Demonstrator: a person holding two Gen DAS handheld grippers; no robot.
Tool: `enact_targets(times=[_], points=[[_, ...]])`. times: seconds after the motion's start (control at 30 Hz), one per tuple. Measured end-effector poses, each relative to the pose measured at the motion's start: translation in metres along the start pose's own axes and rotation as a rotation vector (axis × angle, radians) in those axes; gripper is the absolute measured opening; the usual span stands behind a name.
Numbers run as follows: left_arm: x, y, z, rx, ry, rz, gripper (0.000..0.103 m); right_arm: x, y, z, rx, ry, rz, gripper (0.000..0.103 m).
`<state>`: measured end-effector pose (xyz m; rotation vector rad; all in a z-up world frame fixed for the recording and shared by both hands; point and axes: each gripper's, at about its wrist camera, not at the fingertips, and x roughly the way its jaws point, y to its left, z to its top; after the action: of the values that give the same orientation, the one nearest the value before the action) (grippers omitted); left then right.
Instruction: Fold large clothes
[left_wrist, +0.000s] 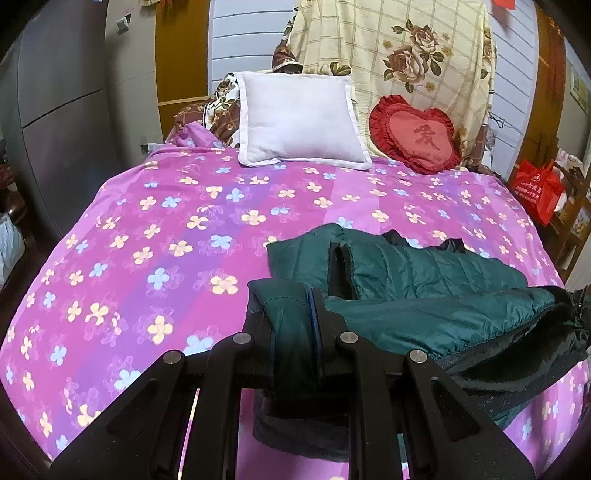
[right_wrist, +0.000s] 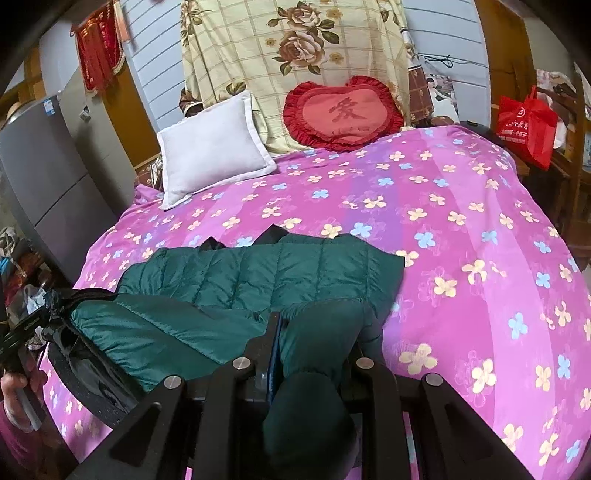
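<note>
Green quilted fabric fills the near middle of both views: a padded jacket (left_wrist: 424, 273) lies on a pink bedspread (left_wrist: 166, 229) printed with cream and blue four-petal flowers. Its body is spread flat across the bed, with a dark lining showing along the near edge and at the collar end.

The left gripper (left_wrist: 295, 310) is clamped on a bunched end of the jacket, the fabric pinched between its two black fingers and hanging down behind them. The right gripper (right_wrist: 317, 325) likewise has its fingers closed on a rolled, sleeve-like part of the jacket (right_wrist: 258, 273), which bulges toward the camera between the finger mounts. Both held ends sit raised above the bedspread, while the rest of the garment rests on it.

At the head of the bed a white pillow (left_wrist: 299, 118) leans beside a red heart-shaped cushion (left_wrist: 413, 134), both against a cream cloth (left_wrist: 391, 48) with brown roses. A red bag (right_wrist: 526, 123) stands off the bed's far right side. At the lower left edge of the right wrist view, what seems to be the person's hand (right_wrist: 14, 387) holds the other tool, though it is blurred.
</note>
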<state>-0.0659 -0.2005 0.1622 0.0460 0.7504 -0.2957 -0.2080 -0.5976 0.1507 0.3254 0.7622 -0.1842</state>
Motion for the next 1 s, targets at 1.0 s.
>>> enact_targets(times=[1.0], points=[[0.118,-0.012,0.033,-0.064,0.079,0.072,0.016,0.112,-0.020,0.045,0.084,0.080,-0.103,0.020]])
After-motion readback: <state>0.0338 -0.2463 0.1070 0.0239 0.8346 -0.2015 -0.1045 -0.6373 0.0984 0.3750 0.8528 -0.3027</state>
